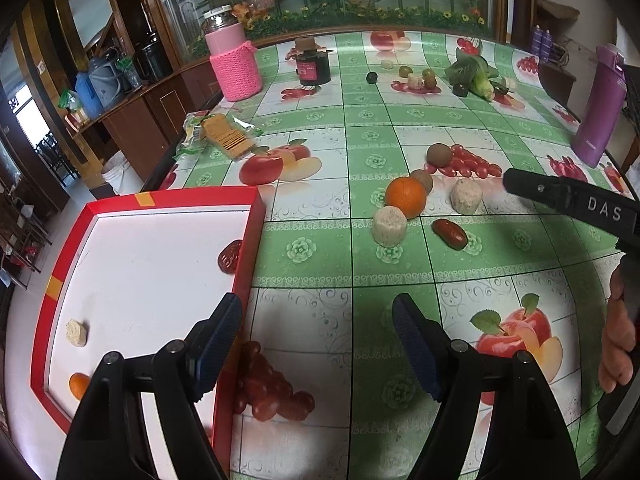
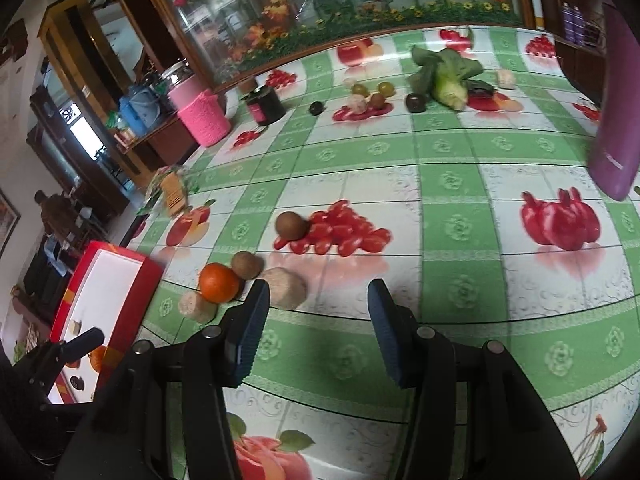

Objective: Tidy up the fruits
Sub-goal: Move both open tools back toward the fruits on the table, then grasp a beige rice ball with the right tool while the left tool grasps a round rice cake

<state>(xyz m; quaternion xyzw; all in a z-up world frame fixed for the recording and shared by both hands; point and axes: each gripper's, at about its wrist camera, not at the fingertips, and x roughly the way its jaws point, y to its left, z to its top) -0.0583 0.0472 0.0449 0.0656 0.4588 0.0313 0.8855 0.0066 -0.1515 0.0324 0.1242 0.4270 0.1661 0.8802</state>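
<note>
Right wrist view has my right tongs spread wide with nothing between them, hanging just above the bench and aimed at the little pile of fruit. Closest to the left pad is a pale cylinder chunk, then the orange with a brown kiwi-looking fruit tucked against it, and another brown one further back. Over on the left wrist view, my left tongs are also spread and empty, straddling the right-hand wall of the red tray, which already has a dark red date, a pale chunk and a small orange inside. A second date sits on the bench near the pile. I'd guess the orange is the easy one: firm, light, a bit waxy, so pinch it across the middle so it doesn't squirt out. The brown fruits look softer, so go gentle. The pale chunks look crumbly to me, so grab the flat sides lightly. The date's small and probably sticky, so take it across its short width.
</note>
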